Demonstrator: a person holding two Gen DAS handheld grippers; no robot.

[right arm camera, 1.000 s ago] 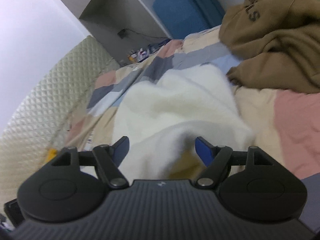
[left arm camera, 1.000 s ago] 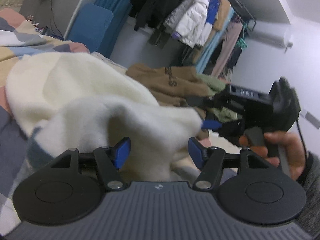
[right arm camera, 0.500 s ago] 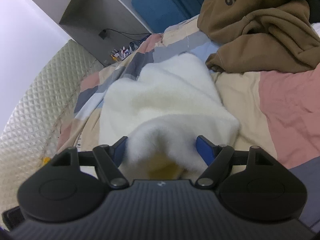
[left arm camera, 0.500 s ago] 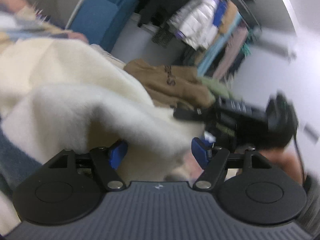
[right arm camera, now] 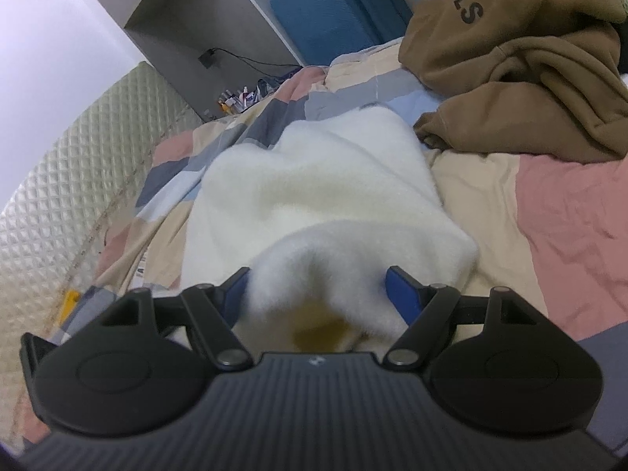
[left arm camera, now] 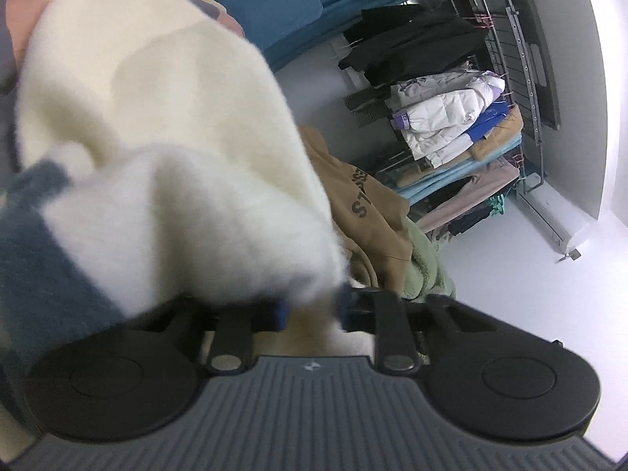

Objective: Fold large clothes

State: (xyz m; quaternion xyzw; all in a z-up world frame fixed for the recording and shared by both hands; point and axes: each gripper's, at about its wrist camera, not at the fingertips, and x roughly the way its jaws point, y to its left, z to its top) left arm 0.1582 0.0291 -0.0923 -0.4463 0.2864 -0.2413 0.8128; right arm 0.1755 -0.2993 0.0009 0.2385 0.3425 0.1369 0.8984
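Now | left claw point(left arm camera: 312, 310) just clamped on white fleece point(left arm camera: 188, 180) edge | right claw point(right arm camera: 316, 294) apart around fold

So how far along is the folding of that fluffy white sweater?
Early on. The white sweater lies bunched on the bed, no neat fold visible. The left gripper has just closed on its edge; the right gripper is open around another part. The brown hoodie waits, crumpled.
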